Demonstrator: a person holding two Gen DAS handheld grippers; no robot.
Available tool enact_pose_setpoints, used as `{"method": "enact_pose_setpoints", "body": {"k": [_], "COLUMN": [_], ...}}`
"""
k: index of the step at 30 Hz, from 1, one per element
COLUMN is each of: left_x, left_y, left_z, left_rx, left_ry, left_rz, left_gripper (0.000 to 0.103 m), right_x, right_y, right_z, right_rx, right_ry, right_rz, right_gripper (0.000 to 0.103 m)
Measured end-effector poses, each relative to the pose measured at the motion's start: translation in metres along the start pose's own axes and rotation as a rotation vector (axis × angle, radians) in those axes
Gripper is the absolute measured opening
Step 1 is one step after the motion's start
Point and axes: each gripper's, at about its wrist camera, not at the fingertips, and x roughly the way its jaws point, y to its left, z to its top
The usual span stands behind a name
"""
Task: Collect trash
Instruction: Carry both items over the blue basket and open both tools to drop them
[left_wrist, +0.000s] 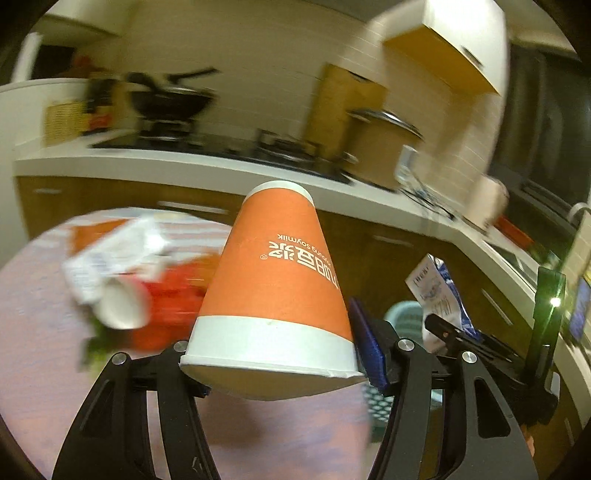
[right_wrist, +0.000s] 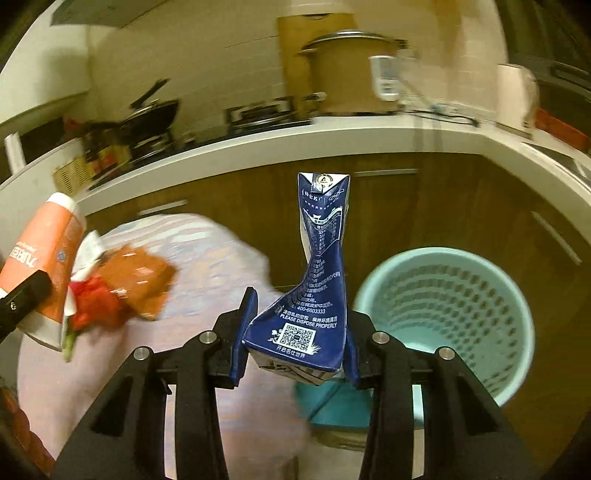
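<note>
Left tongs (left_wrist: 275, 363) clamp the orange paper cup (left_wrist: 275, 288) near its rim, mouth toward the camera. Right tongs (right_wrist: 295, 349) pinch the crushed blue carton (right_wrist: 314, 295) at its base, near the teal bin (right_wrist: 448, 325) at right, likely for dropping. More trash (right_wrist: 125, 291) remains on the counter (right_wrist: 221, 258).

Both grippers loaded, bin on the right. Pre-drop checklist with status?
1. Left gripper clamped on the orange paper cup: ok.
2. Right gripper clamped on the crushed blue carton: ok.
3. Green mesh bin open-topped and upright: ok.
4. Carton directly over the bin opening: not ok, it sits left of the rim.
5. Bin has room: ok, no trash visible inside.
6. Trash left on the round table: not ok, wrappers remain.
</note>
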Motion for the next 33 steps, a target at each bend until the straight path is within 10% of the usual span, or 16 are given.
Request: {"method": "enact_pose_setpoints", "body": {"k": [17,33], "left_x": [0.184,0.219], "left_y": [-0.164,-0.165], "left_z": [-0.051,-0.063], "left_rx": [0.214,0.179], "left_ry": [0.371,0.453], "left_rz": [-0.232,-0.223], "left_gripper": [0.059,0.070], "right_x": [0.059,0.075], "right_y": [-0.177,-0.207], "right_z": [-0.039,-0.051], "right_rx": [0.194,0.248], "right_ry": [0.223,0.282], "right_rz": [-0.200,-0.169], "right_gripper": [0.037,0.057]}}
